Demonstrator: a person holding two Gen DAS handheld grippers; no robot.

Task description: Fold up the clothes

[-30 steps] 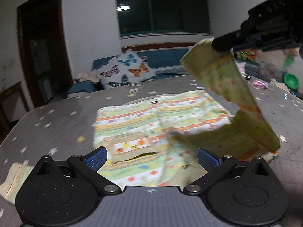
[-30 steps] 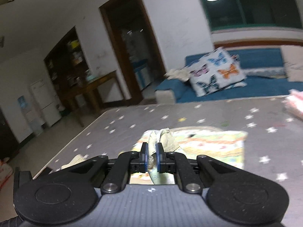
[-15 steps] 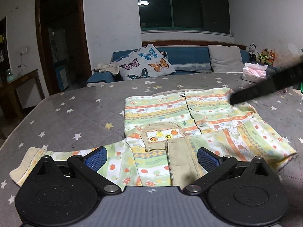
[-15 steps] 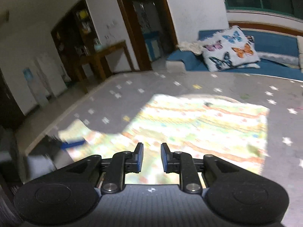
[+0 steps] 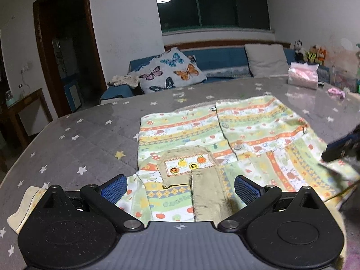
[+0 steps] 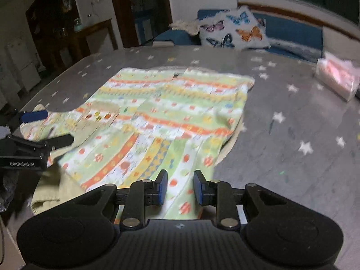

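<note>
Striped shirt [image 5: 216,139] sleeve-folded, left view alone shows its beige pocket [image 5: 187,163]

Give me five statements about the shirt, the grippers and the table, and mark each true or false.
1. The patterned shirt lies on a grey star-print table cover. True.
2. The left gripper is clamped on the shirt. False: its jaws stand wide apart.
3. The right gripper is opening, with its pads off the cloth. True.
4. A butterfly cushion lies on the shirt. False: it sits on the blue sofa behind.
5. A tissue pack is on the table. True.
</note>
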